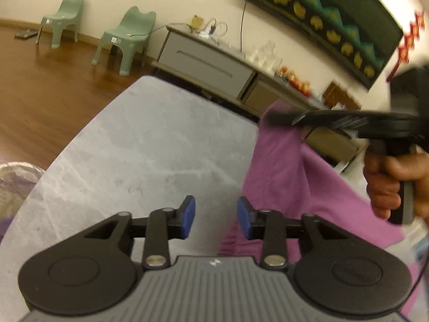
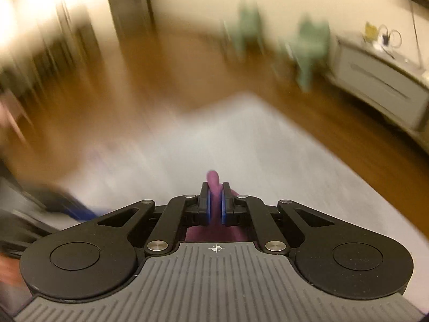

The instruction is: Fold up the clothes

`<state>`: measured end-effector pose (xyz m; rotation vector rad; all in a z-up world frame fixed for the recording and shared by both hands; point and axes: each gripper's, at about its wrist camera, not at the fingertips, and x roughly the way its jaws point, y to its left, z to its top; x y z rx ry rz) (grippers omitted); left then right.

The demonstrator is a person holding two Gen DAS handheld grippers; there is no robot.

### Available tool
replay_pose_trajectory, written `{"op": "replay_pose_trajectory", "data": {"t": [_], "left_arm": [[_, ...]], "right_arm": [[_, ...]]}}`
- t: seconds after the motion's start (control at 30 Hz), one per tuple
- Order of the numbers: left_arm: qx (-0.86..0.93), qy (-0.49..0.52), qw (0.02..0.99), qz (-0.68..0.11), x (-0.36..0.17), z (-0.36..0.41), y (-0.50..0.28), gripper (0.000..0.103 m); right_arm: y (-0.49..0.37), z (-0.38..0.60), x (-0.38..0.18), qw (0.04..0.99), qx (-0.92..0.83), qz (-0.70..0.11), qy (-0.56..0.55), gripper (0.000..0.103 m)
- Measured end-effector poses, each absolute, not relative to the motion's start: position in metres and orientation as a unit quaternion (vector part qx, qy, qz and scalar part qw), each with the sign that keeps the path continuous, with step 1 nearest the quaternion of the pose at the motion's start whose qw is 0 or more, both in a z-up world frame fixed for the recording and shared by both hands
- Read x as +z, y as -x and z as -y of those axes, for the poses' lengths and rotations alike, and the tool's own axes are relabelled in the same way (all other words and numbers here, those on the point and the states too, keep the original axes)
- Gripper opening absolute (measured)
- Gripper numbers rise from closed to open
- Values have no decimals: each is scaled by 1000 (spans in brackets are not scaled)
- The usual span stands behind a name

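1. Both grippers were in view: my left gripper (image 1: 216, 218) filled the bottom of its own view with its blue pads (image 1: 189, 216) well apart and nothing between them.
2. My right gripper (image 2: 215, 204) sat at the lower middle of its view, its pads pressed together on a fold of the purple cloth (image 2: 213, 181), with a small tip of fabric poking up above them.
3. From the left view I saw the purple cloth (image 1: 289, 166) lifted on the right side of the frame, hanging down from the right gripper (image 1: 278, 118) onto the grey table (image 1: 139, 155).
4. The lower part of the cloth lay on the table just beside and under the right pad of my left gripper; whether that pad touched it I could not tell.
5. A hand (image 1: 388, 185) gripped the handle of the right gripper at the right edge of the left view.
6. Two green chairs (image 1: 126, 37) stood on the wooden floor (image 1: 48, 94) in the upper left of that view, near the wall.
7. A grey cabinet (image 1: 206, 64) ran along the wall at upper centre, with small items on top too blurred to name.
8. The right view was heavily smeared, so beyond the table (image 2: 254, 147), floor and cabinet (image 2: 380, 86) at the right edge I could make out little.
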<state>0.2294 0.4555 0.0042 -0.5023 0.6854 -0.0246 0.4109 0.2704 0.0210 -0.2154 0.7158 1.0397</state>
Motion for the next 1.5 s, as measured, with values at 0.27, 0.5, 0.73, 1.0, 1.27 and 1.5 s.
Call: {"op": "replay_pose_trajectory", "data": {"t": [0.27, 0.5, 0.73, 1.0, 1.27, 1.5], "left_arm": [[8, 214, 895, -392, -16, -430, -254, 49], [21, 142, 900, -411, -24, -401, -267, 49], [164, 109, 893, -406, -20, -407, -271, 46], [205, 194, 880, -382, -12, -433, -262, 44], [42, 204, 906, -369, -1, -432, -247, 43], [91, 87, 903, -410, -7, -407, -256, 53]], "right_arm": [[-417, -214, -8, 887, 328, -323, 30, 82], [-395, -77, 5, 909, 261, -323, 42, 87], [-397, 115, -40, 914, 43, -391, 102, 80], [-395, 180, -43, 901, -74, -407, 133, 78], [-382, -13, -3, 922, 133, -325, 160, 88], [-392, -60, -47, 887, 171, -394, 171, 81]]}}
